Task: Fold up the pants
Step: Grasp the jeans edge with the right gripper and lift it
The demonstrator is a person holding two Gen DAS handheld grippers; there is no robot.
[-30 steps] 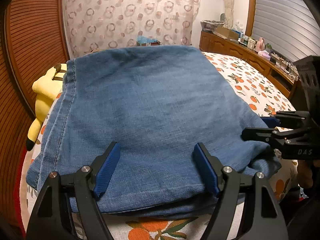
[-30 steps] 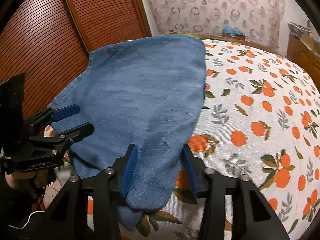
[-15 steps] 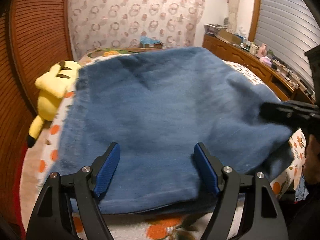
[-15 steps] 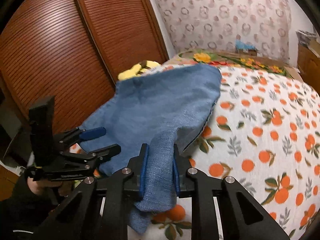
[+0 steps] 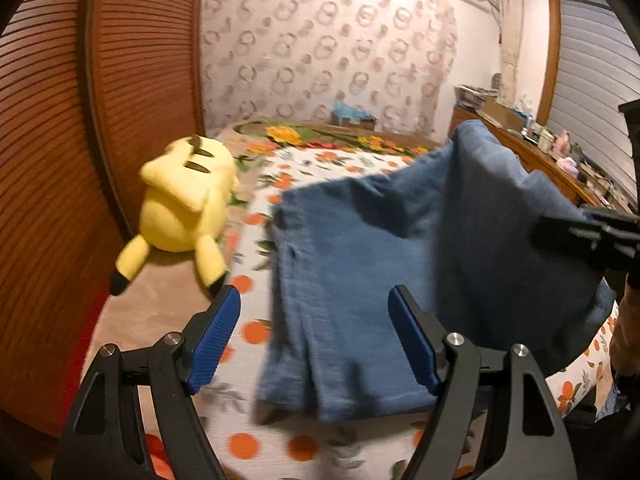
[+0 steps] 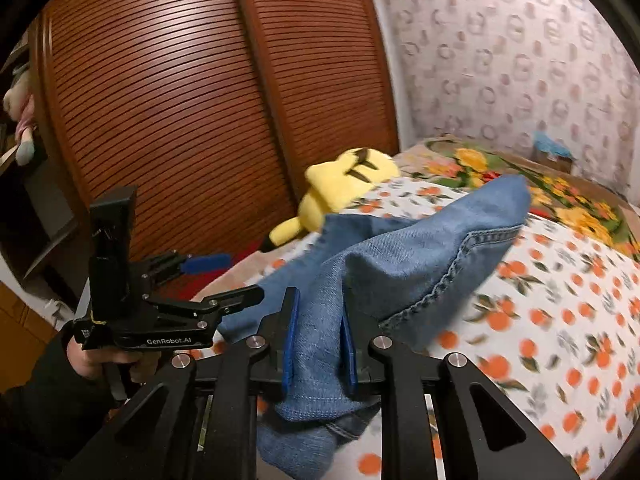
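Note:
Blue denim pants (image 5: 360, 280) lie on a bed with an orange-print sheet (image 5: 248, 332). My right gripper (image 6: 318, 332) is shut on a bunched edge of the pants (image 6: 400, 264) and holds that side lifted, so the cloth rises at the right of the left wrist view (image 5: 500, 216). My left gripper (image 5: 314, 340) is open and empty, just above the near end of the pants. It also shows in the right wrist view (image 6: 224, 280), open, left of the cloth.
A yellow plush toy (image 5: 184, 204) lies on the bed's left side beside brown slatted wardrobe doors (image 6: 180, 100). A wooden dresser (image 5: 560, 168) with clutter stands at the right. A patterned wall (image 5: 340, 52) is behind the bed.
My right gripper closed on the pants' edge and lifted it up and leftward, folding the cloth over. My left gripper stayed open and shifted left and back, so the plush now shows more centrally.

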